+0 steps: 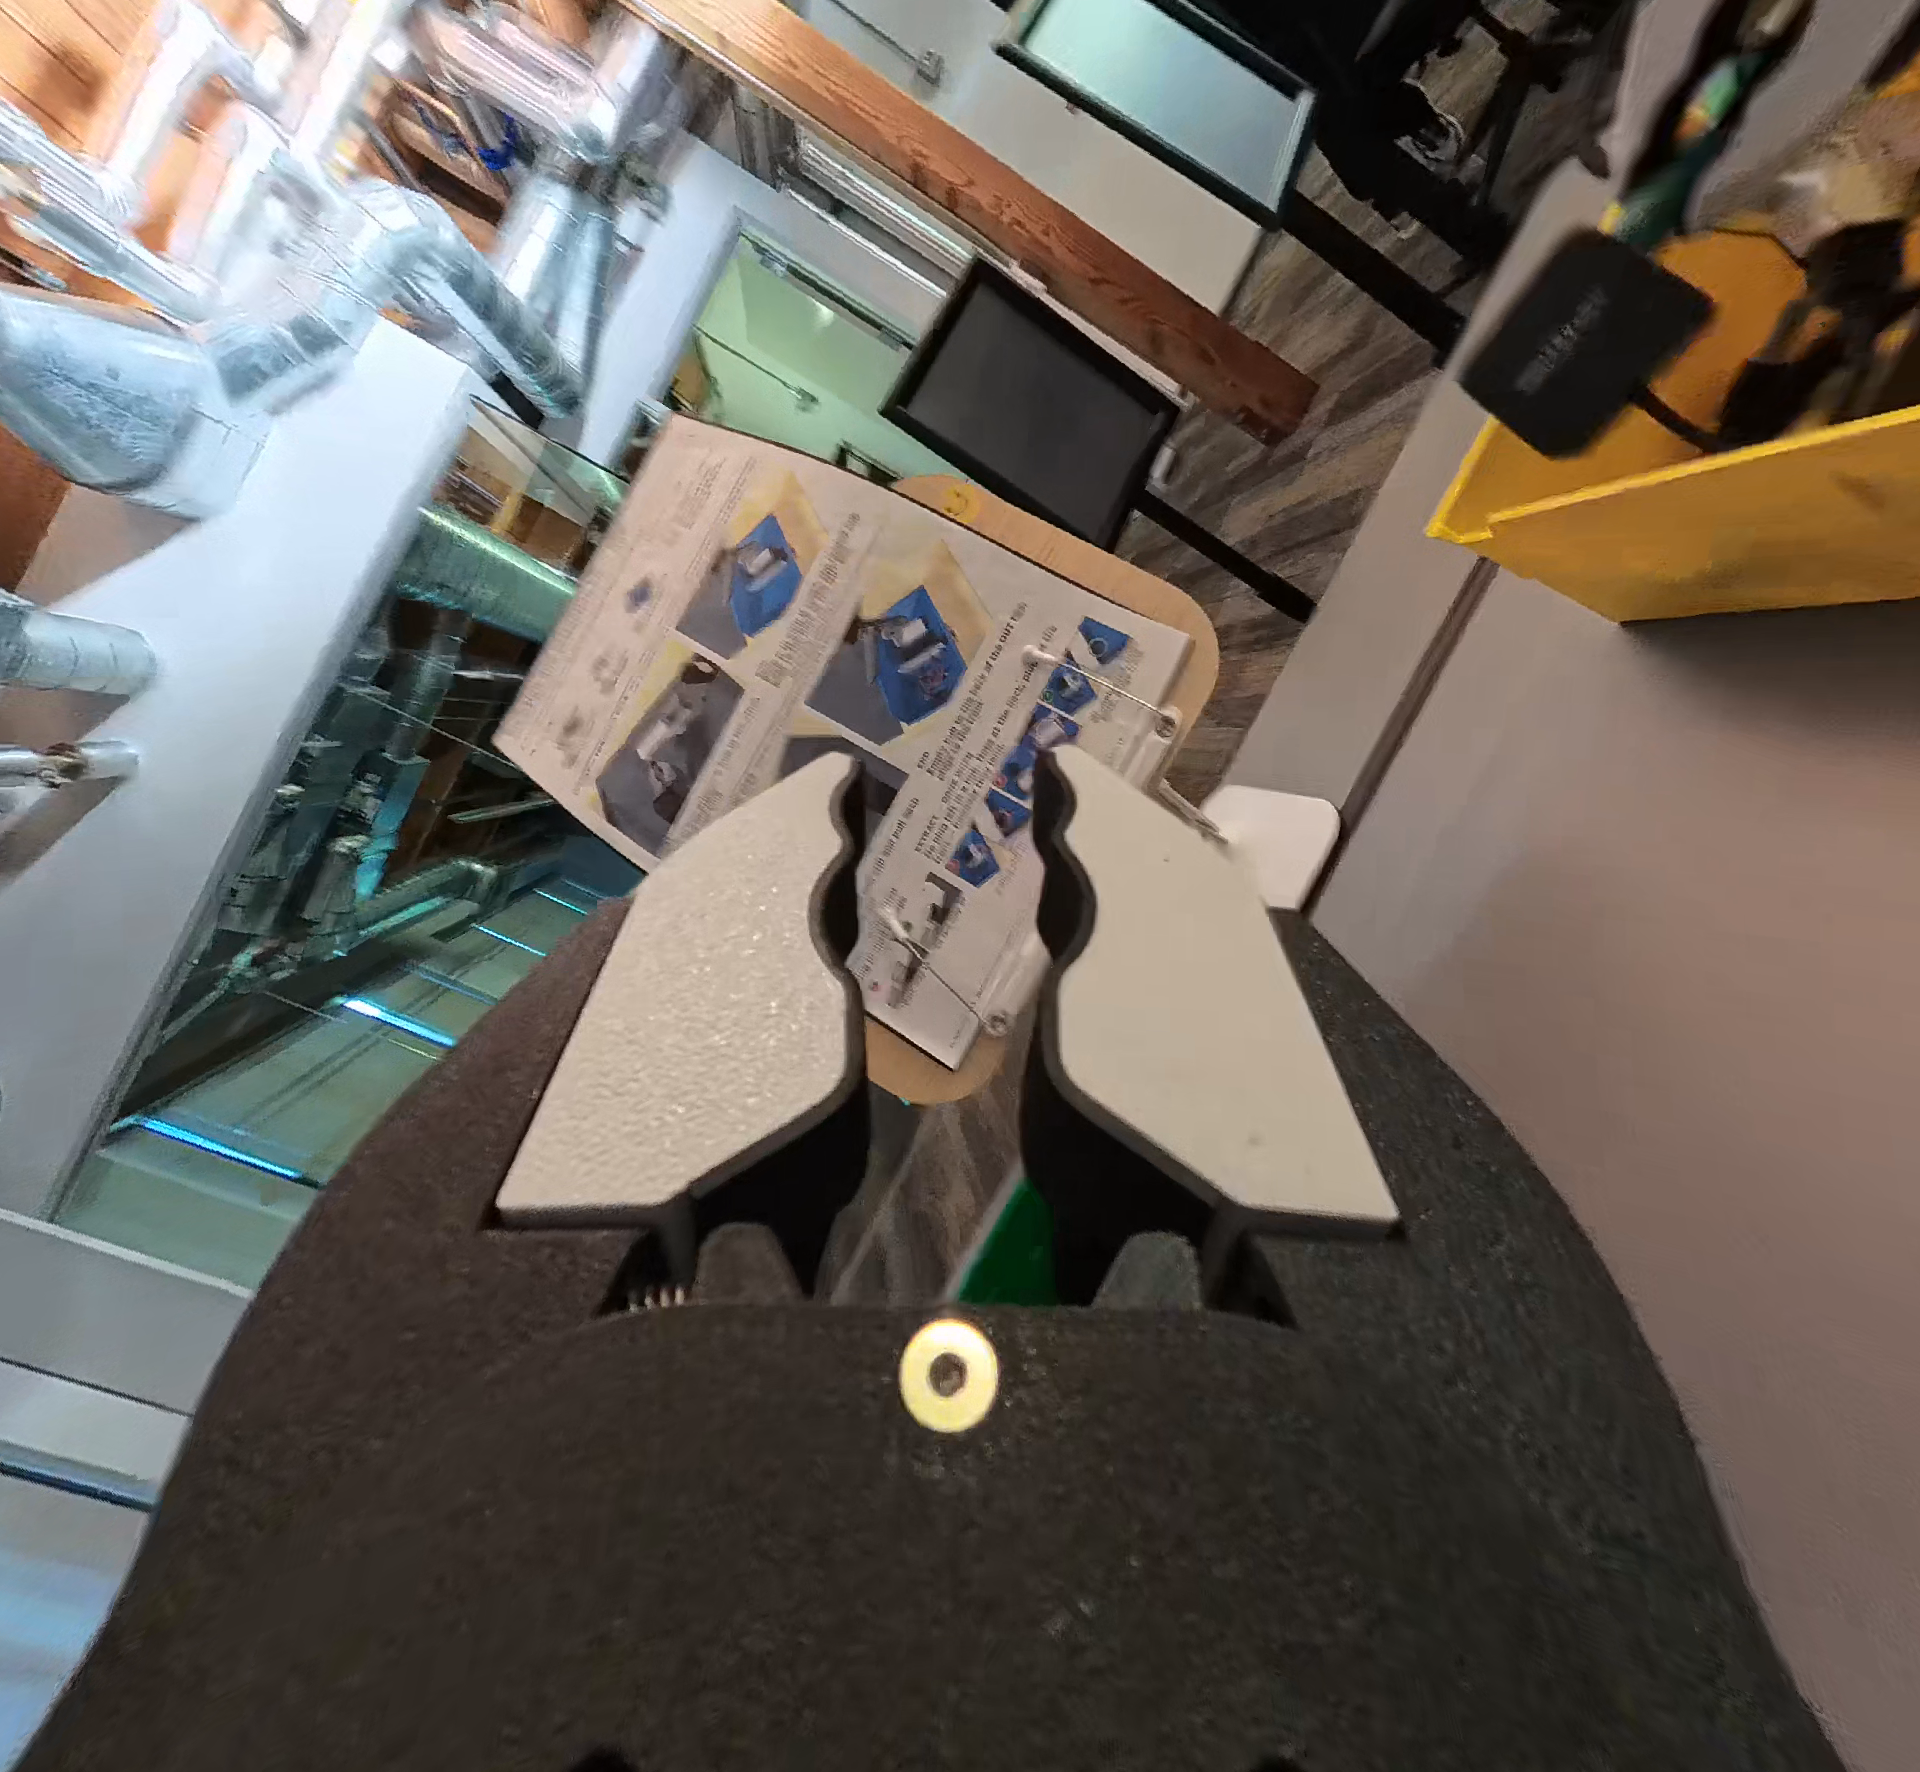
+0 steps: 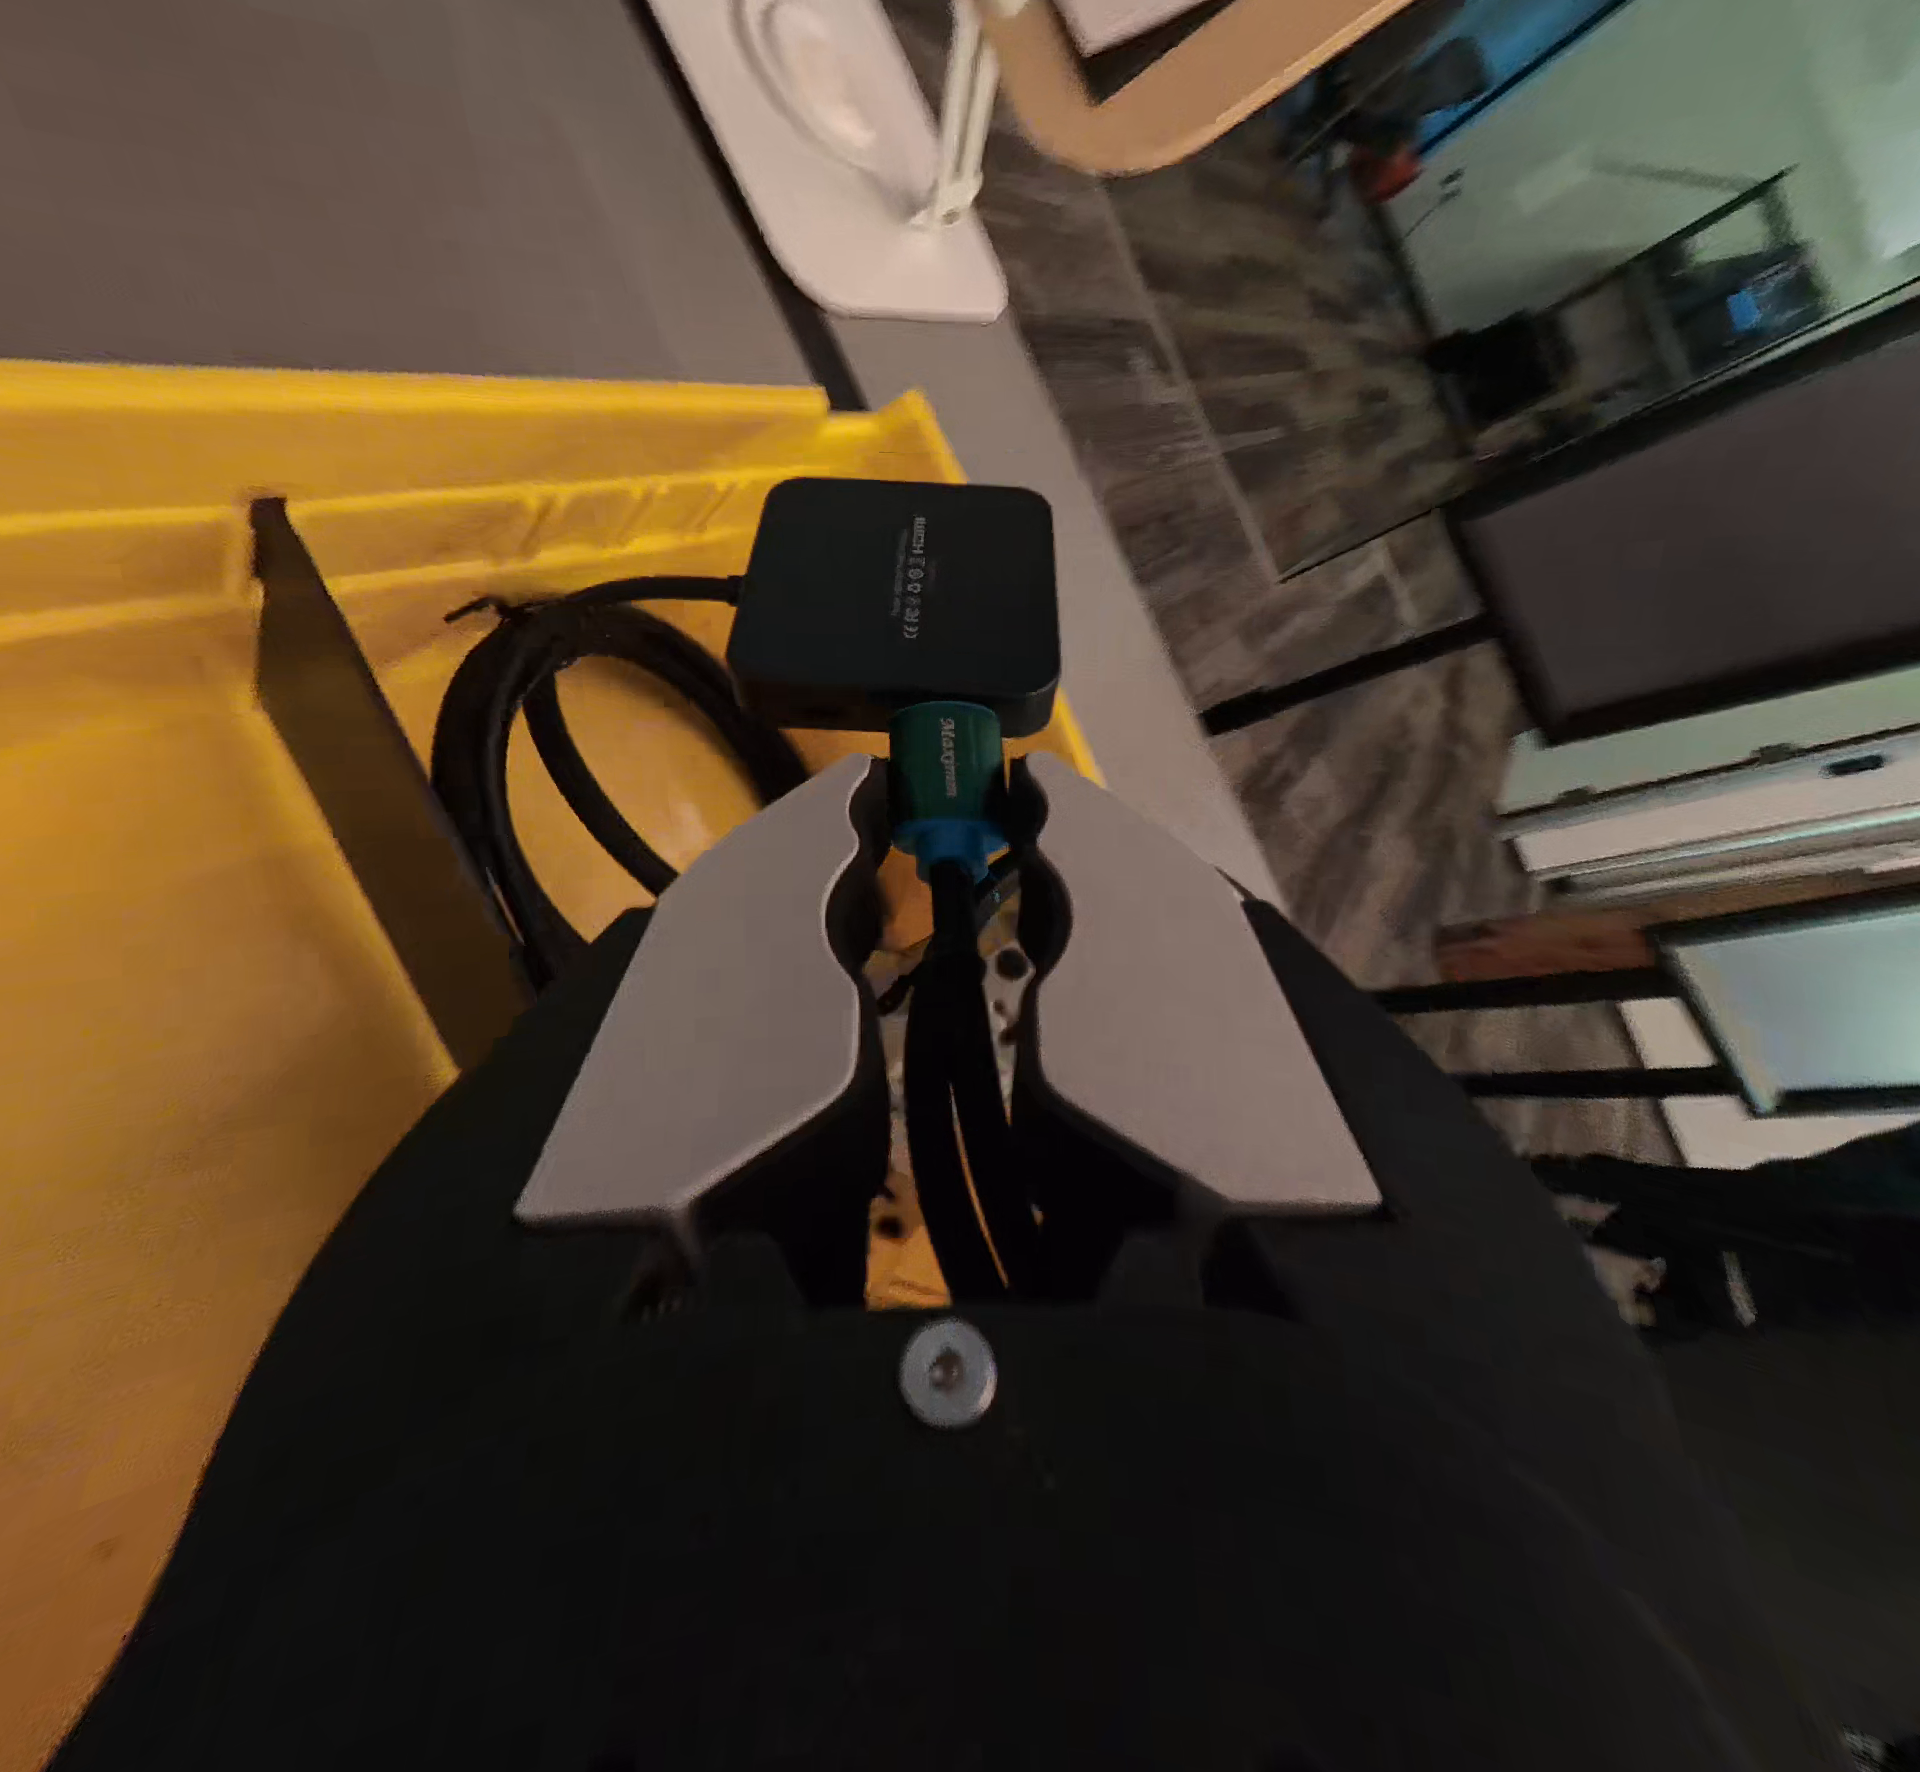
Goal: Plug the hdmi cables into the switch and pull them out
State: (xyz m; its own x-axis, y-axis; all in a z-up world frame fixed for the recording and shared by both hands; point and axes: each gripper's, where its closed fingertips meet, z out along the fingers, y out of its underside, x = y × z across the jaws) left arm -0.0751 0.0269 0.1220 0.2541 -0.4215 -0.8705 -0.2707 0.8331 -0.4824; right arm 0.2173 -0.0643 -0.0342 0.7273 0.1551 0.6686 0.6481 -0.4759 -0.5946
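In the right wrist view my right gripper (image 2: 945, 772) is shut on the green HDMI plug (image 2: 948, 748). The plug sits in a port on the near edge of the black square switch (image 2: 899, 595). The switch hangs just above the corner of the yellow bin (image 2: 156, 787). The plug's black cable (image 2: 951, 1047) runs back between the fingers. My left gripper (image 1: 948, 772) is open and empty, raised off the table and pointing at a printed sheet. The switch (image 1: 1579, 340) shows blurred at the upper right of the left wrist view, over the yellow bin (image 1: 1704, 517).
A coiled black cable (image 2: 520, 735) lies in the bin beside a black divider (image 2: 343, 735). A white lamp base (image 2: 831, 112) stands on the grey table (image 2: 312, 112). A printed sheet on a wooden board (image 1: 831, 662) stands ahead of the left gripper. Monitors (image 1: 1029, 403) stand behind. There is about 35 centimetres between the tips of the two grippers.
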